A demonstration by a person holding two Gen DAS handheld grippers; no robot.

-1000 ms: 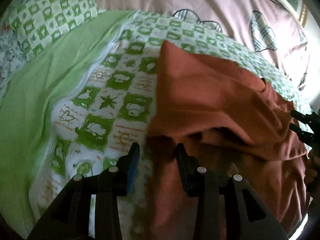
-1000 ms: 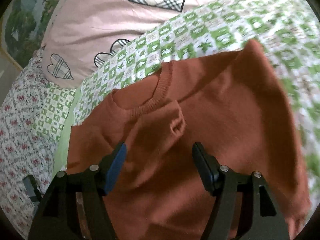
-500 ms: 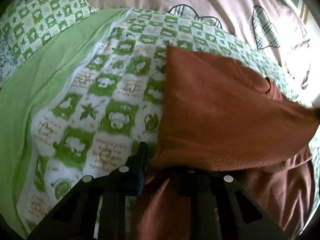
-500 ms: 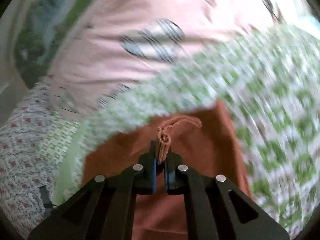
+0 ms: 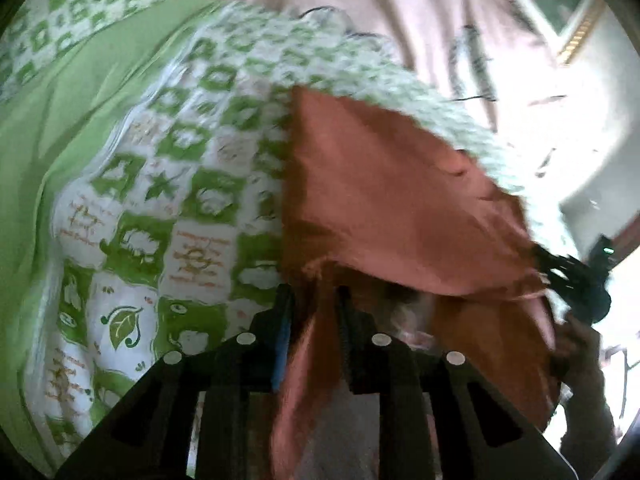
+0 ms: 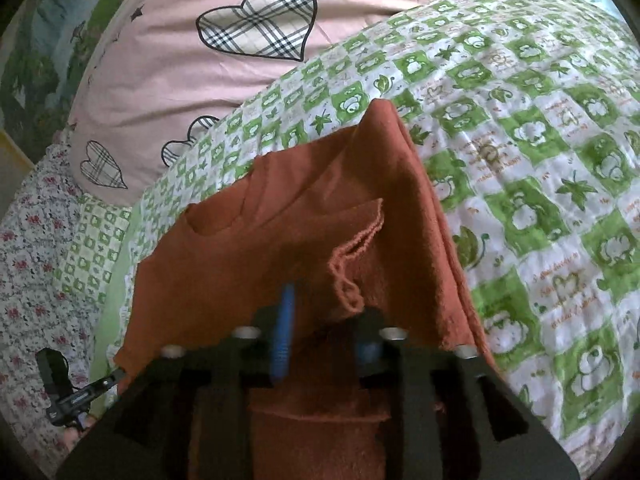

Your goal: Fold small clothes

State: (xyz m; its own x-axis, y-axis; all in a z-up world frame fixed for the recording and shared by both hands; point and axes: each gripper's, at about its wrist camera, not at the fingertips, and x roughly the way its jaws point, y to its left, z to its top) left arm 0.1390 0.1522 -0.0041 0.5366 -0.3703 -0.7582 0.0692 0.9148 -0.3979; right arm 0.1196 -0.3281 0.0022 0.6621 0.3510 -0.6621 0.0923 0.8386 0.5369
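My left gripper point(image 5: 312, 296) has a fold of the rust-orange top point(image 5: 392, 208) running between its fingers; the jaws have just been opening a little, and through the blur I can't tell whether the pads press on the cloth. My right gripper point(image 6: 326, 312) has just been opening too: its jaws stand apart, and the top's ribbed hem point(image 6: 352, 268) droops loose just ahead of the right finger without being pinched. From the largest thing down: I see the green-and-white checked quilt point(image 6: 520, 140) covering the bed, and behind it the pink cover with plaid hearts point(image 6: 256, 20). The top point(image 6: 280, 232) lies on the quilt, partly folded, one edge raised in a peak. In the left wrist view a plain green sheet point(image 5: 60, 112) lies left of the quilt, and the other gripper shows at the far right with a hand point(image 5: 580, 352) below it.
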